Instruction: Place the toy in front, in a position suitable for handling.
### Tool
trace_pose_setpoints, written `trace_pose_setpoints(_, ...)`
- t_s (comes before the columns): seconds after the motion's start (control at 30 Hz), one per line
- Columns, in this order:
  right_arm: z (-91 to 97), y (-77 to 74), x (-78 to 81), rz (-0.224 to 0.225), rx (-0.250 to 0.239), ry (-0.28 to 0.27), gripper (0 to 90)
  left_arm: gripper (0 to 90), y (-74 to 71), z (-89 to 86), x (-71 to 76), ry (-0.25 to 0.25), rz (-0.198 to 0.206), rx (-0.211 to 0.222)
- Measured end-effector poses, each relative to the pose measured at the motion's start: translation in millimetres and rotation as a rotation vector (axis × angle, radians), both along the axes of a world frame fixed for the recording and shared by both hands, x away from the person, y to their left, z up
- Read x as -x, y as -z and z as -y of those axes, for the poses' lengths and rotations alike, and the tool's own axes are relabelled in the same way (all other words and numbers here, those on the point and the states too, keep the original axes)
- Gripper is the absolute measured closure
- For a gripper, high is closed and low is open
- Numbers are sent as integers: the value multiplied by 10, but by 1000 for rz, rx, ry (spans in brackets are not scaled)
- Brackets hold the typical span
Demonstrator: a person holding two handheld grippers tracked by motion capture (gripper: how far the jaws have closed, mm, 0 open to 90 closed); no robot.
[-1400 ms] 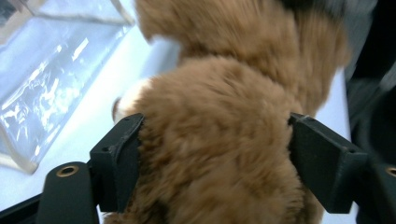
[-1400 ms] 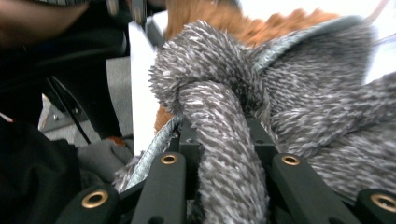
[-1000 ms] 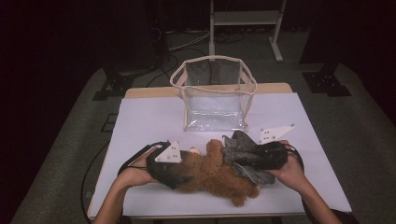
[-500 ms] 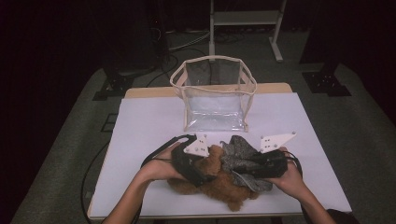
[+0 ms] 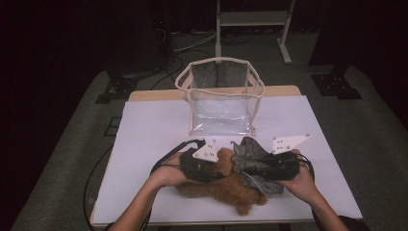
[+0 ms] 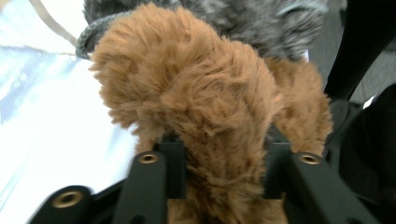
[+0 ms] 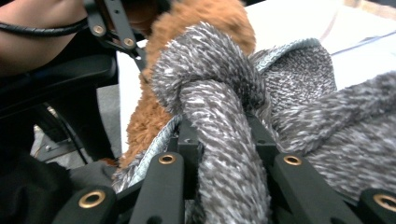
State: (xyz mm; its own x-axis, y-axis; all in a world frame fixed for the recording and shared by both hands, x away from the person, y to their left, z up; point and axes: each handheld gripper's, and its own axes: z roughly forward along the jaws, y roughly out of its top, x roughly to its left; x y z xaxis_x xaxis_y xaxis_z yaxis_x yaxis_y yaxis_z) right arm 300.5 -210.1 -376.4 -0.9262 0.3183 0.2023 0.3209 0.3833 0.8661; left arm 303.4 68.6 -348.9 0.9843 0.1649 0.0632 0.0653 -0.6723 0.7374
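A brown furry plush [image 5: 226, 188] lies near the table's front edge, with a grey fuzzy knit cloth [image 5: 253, 155] over its right part. My left gripper [image 5: 217, 167] comes in from the left; its jaws have just been closing and now pinch a tuft of the brown fur [image 6: 205, 93] between them. From the right, my right gripper [image 5: 251, 164] is shut on a thick fold of the grey cloth [image 7: 219, 93]. In the right gripper view the brown plush [image 7: 205, 18] shows behind the grey fold.
A clear plastic bag with beige trim [image 5: 221, 96] stands upright and open-topped behind the plush, at mid-table. The white tabletop [image 5: 154, 125] has bare room to the left and right. Black cables trail off the left front edge.
My left gripper has moved right, onto the middle of the brown plush, and has closed on its fur. The right gripper has stayed put on the grey cloth.
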Motion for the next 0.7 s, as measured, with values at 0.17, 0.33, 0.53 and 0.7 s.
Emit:
trace_pose_setpoints(0.17,53,-72,-100,11,15,45,715,661,-101,-37,-69,-37,8,84)
trace_pose_setpoints(0.33,113,-272,-246,41,40,68,713,657,-192,-9,-178,-102,25,157)
trace_pose_setpoints(0.53,150,-565,-382,90,59,84,712,637,-339,109,-231,-152,111,182)
trace_pose_setpoints(0.7,132,-605,-413,92,52,73,713,633,-262,214,-182,-205,137,216)
